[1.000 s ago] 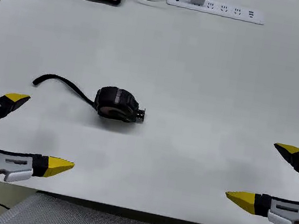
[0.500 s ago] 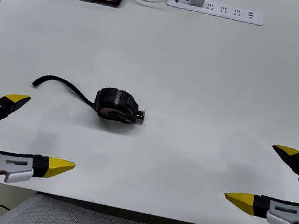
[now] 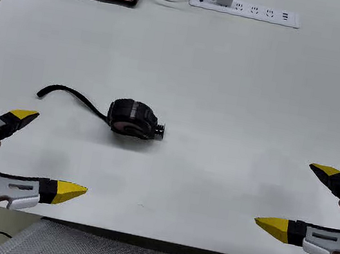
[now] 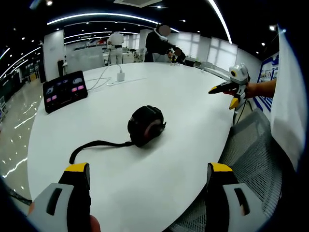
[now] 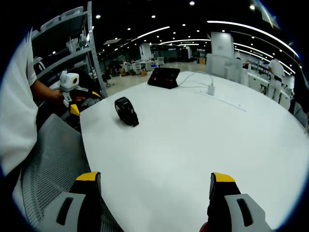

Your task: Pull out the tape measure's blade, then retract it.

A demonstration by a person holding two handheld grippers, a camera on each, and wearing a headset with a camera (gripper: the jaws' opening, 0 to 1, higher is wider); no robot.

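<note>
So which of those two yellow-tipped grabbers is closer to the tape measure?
The left gripper: the tape measure lies just ahead of it, its strap trailing that way. The right gripper is much farther off.

Head view looks down; gripper views face inward, sharing tape measure (image 3: 133,119).
</note>
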